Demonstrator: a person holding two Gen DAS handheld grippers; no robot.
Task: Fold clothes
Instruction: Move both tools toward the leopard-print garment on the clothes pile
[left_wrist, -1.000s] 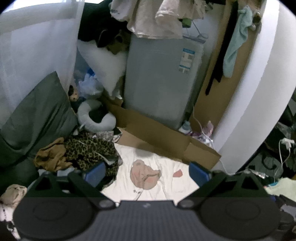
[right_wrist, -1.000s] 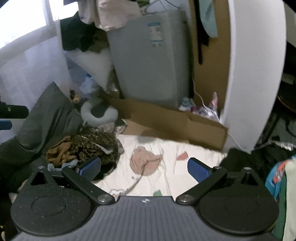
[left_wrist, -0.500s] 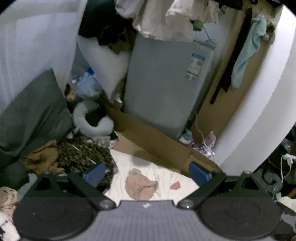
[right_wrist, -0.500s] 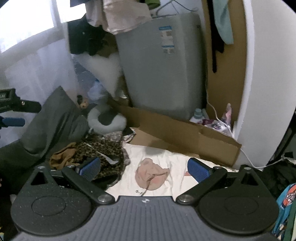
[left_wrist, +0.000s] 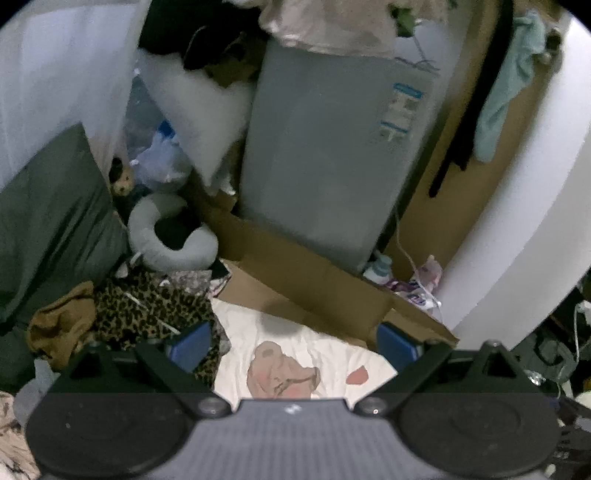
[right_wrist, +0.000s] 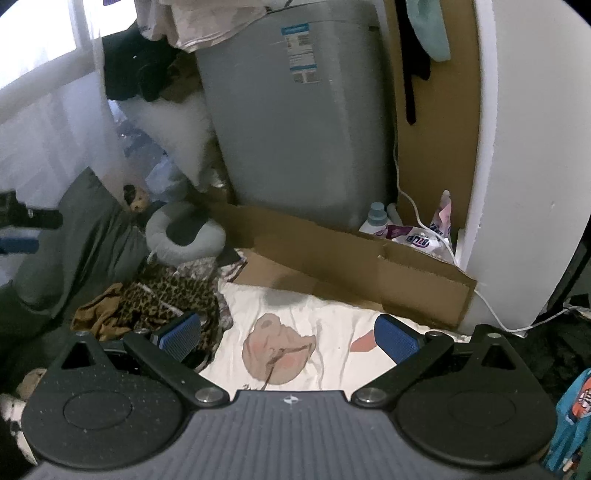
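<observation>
A white garment with a pink print (left_wrist: 284, 373) (right_wrist: 280, 354) lies spread on the floor, below and between both pairs of fingers. My left gripper (left_wrist: 293, 345) hangs above it, open, with nothing between its blue pads (left_wrist: 190, 345). My right gripper (right_wrist: 286, 338) is also open and empty over the same garment. A leopard-print garment (left_wrist: 147, 310) (right_wrist: 166, 295) and a brown one (left_wrist: 61, 325) (right_wrist: 98, 314) lie heaped to the left. My left gripper also appears at the far left edge of the right wrist view.
A grey washing machine (right_wrist: 295, 129) stands behind, with clothes piled on top. Flattened cardboard (right_wrist: 332, 258) lies at its foot. A grey ring cushion (right_wrist: 184, 232), a dark green pillow (left_wrist: 48, 221), a white wall corner (right_wrist: 517, 147) and a detergent bottle (right_wrist: 376, 218) surround the spot.
Both cameras have tilted up and drawn back, so the white garment sits lower in each view and more of the washing machine shows. Both grippers stay open.
</observation>
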